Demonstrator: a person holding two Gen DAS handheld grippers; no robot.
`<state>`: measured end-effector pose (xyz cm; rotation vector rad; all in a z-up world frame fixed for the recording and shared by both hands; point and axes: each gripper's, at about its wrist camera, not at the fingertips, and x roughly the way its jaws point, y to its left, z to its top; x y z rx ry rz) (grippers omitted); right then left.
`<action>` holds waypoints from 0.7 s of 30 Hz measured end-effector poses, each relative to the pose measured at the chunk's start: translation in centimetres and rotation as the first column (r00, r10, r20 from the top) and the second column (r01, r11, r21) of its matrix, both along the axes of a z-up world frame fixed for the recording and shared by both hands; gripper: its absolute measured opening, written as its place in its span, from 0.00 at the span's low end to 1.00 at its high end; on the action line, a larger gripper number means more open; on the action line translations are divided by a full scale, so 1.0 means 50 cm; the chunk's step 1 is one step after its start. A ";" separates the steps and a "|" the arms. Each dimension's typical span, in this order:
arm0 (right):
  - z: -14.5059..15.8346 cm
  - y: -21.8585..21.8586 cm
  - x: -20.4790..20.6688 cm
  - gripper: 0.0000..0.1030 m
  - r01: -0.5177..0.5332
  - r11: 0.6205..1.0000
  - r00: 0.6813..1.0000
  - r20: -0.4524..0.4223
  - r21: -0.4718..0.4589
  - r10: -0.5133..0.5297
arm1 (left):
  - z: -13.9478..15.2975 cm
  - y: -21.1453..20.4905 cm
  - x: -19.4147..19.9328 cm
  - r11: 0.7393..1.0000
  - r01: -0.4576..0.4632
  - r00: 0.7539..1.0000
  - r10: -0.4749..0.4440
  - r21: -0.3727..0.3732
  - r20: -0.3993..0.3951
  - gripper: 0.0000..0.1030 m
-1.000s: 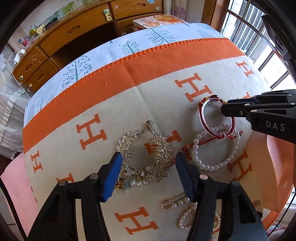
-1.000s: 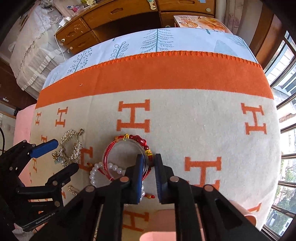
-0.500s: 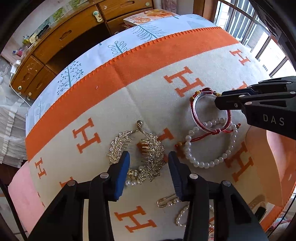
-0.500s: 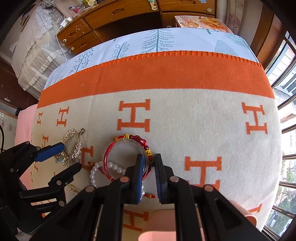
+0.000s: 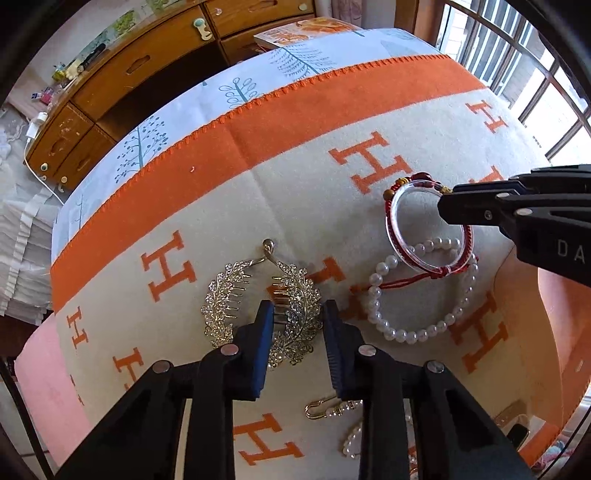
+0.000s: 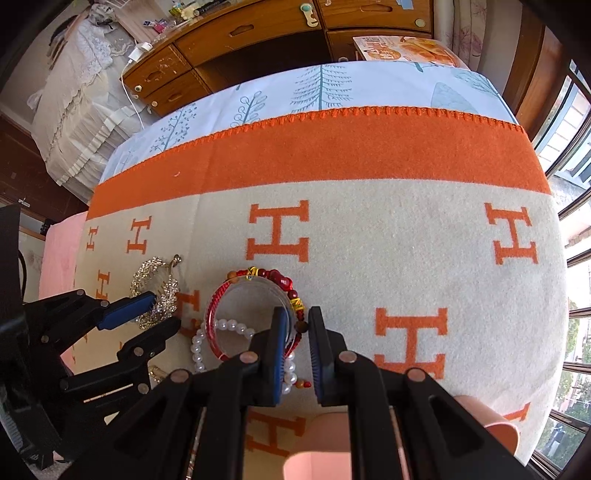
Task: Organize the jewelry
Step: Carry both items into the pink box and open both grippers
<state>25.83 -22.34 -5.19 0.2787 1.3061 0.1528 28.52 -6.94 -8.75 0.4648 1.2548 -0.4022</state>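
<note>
A gold leaf-shaped hair comb [image 5: 291, 314] with rhinestones lies on the blanket. My left gripper [image 5: 297, 314] straddles its right leaf branch, jaws narrowed around it; it also shows in the right wrist view [image 6: 159, 314]. A clear bangle with a red beaded cord [image 5: 406, 243] overlaps a pearl bracelet [image 5: 417, 325]. My right gripper [image 6: 295, 321] is closed on the bangle's right rim [image 6: 295, 306]; its side shows in the left wrist view [image 5: 454, 210].
The cream and orange H-pattern blanket [image 6: 369, 229] covers the table. A gold pearl pin [image 5: 328, 410] and another pearl piece [image 5: 351, 439] lie near the front. A wooden desk with drawers [image 6: 258, 33] stands beyond. A pink tray [image 6: 317, 458] sits under the right gripper.
My left gripper has moved forward over the comb and narrowed its jaws from wide open to around the right leaf branch. The right gripper has stayed on the bangle.
</note>
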 end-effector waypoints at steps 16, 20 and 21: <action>0.184 -0.133 -0.232 0.12 0.051 0.997 0.976 0.211 0.057 -0.062 | 0.258 -0.035 -0.138 0.977 0.036 0.984 0.003 -0.212 0.180 0.24; 0.139 -0.144 -0.296 0.12 0.042 0.999 0.986 0.162 0.007 -0.043 | 0.300 -0.109 -0.182 0.960 0.108 0.979 -0.057 -0.257 0.198 0.24; 0.122 -0.142 -0.306 0.12 0.039 0.999 0.989 0.143 -0.003 -0.038 | 0.303 -0.131 -0.193 0.956 0.128 0.976 -0.075 -0.263 0.202 0.24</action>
